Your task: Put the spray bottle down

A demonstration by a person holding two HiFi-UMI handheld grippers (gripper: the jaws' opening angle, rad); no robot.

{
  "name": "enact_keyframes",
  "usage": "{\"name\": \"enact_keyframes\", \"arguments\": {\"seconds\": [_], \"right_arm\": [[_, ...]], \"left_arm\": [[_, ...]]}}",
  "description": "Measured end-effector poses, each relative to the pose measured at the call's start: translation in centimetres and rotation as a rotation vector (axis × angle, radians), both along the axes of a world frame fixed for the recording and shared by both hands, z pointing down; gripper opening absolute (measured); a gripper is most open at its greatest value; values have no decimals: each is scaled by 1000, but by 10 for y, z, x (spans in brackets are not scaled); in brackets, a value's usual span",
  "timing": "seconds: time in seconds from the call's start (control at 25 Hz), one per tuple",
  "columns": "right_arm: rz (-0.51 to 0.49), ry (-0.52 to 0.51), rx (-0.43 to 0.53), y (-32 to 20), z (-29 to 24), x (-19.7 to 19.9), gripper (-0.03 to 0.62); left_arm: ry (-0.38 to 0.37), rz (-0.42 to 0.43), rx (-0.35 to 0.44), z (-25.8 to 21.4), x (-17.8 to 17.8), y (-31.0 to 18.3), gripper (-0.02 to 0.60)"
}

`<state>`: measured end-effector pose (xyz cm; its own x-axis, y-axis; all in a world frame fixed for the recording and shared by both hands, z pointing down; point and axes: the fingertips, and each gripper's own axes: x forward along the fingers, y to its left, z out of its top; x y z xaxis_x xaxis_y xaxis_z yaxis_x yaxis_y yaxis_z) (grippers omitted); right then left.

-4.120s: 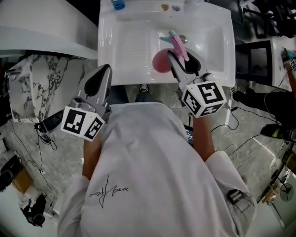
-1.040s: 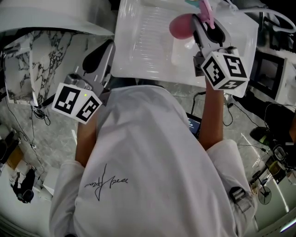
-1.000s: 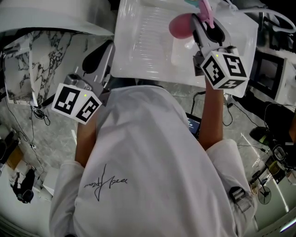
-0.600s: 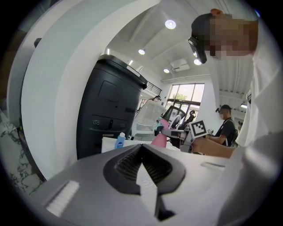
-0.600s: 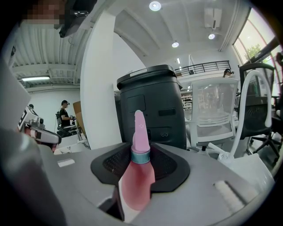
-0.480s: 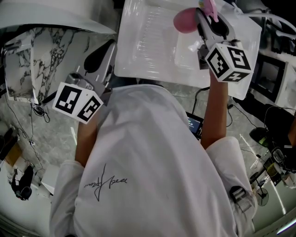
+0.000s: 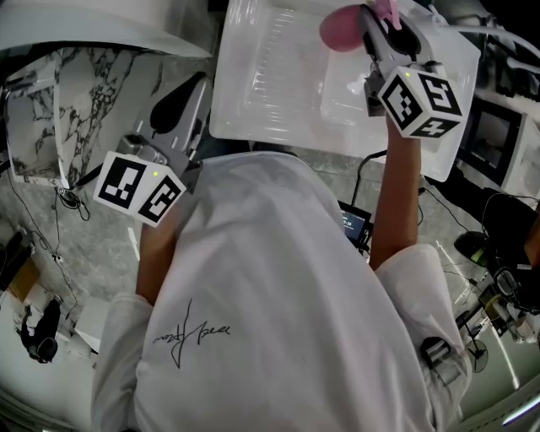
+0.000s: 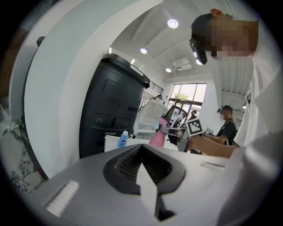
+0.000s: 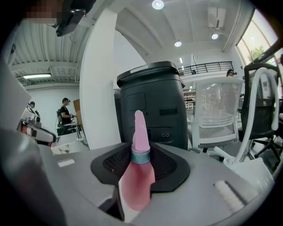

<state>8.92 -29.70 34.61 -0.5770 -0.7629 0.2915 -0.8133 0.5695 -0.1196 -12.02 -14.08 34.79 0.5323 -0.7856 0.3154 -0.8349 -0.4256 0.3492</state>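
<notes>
Easing the pink spray bottle (image 7: 341, 28) down over the white sink (image 7: 270, 101), aiming for a flat spot near the rim, setting the base fully down before releasing, and avoiding a drop that might send it tipping into the basin. Gripping the bottle around its neck and upper body with the right gripper (image 7: 381, 24), fingers (image 9: 170, 165) clamped partway apart on it, nozzle poking out past them. Hanging above the sink's far right part, apparently not touching it yet. Idling beside the sink's near edge with the left gripper (image 7: 194, 89), fingers (image 8: 128, 163) together, carrying nothing.

spray bottle (image 9: 137, 183): smooth pink plastic, slightly translucent | sink (image 7: 270, 76): glossy white (ceramic-looking) | shirt (image 7: 253, 278): matt cloth
</notes>
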Motion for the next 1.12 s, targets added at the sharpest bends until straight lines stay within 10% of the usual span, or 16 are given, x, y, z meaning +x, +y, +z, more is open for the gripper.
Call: {"name": "enact_keyframes", "arguments": {"seconds": [1.12], "right_arm": [[73,-3,0,-48,22,-2,128]], "left_arm": [[-36,7,-7,8,-13,-1,5]]}}
